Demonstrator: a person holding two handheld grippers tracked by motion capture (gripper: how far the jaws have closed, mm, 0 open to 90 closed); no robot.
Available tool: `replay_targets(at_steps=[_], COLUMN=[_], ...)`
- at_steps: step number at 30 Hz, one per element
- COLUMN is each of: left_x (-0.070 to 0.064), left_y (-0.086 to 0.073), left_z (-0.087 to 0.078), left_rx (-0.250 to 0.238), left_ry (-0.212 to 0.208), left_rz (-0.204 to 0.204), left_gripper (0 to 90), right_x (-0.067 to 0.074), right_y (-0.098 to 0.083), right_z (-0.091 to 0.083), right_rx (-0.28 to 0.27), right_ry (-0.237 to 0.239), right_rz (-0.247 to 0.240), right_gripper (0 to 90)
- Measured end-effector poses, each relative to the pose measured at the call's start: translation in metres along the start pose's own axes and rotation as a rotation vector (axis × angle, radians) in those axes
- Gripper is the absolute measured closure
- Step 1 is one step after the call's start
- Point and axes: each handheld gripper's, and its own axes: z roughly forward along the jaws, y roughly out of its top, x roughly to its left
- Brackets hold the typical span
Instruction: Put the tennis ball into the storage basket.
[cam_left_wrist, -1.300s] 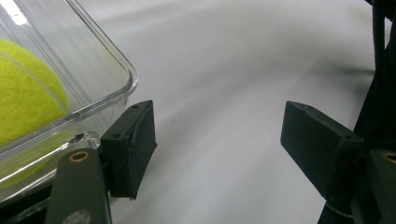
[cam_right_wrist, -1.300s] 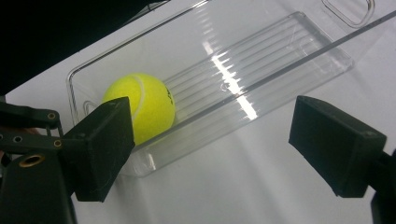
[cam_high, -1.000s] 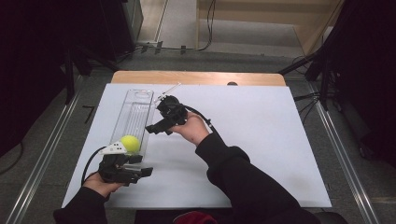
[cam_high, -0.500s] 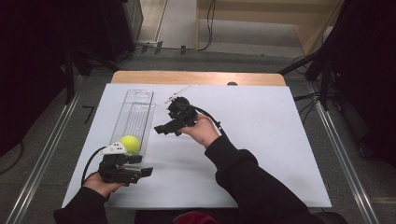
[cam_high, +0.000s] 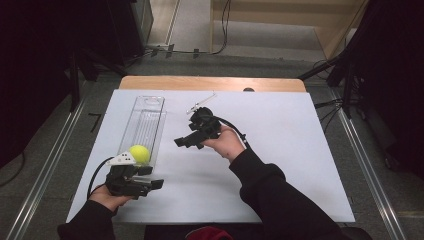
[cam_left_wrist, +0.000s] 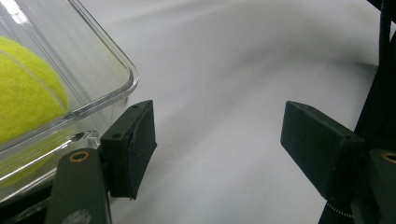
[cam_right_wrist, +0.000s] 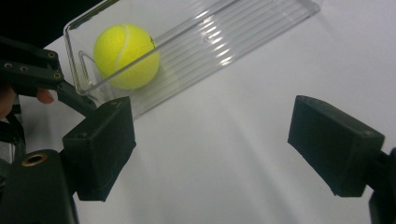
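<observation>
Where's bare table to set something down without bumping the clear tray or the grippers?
The white table's whole right side, beyond the right gripper, is bare. A narrower free strip runs between that gripper and the long clear plastic tray. It is crowded at the tray's near end, where the yellow tennis ball and the left gripper sit.
</observation>
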Motion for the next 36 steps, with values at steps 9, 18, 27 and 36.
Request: replay_targets(at_steps=[9,18,27,36], left_x=[-0.001,0.000,-0.001,-0.001], left_y=[0.000,0.000,0.000,0.000], left_z=[0.000,0.001,0.001,0.000], left_rx=[0.004,0.004,0.004,-0.001], left_ry=[-0.004,0.000,-0.002,-0.006], left_rz=[-0.001,0.000,0.001,0.003], left_gripper=[27.1,27.1,27.1,27.1], right_x=[-0.005,-0.008,-0.017,-0.022], right_y=[-0.013,-0.025,-0.039,-0.050], right_z=[-0.009,-0.019,-0.024,-0.036], right_rx=[0.011,0.011,0.013,-0.004], right_ry=[-0.014,-0.021,-0.029,-0.042], right_rz=[0.007,0.011,0.031,0.044], right_gripper=[12.9,12.9,13.0,13.1])
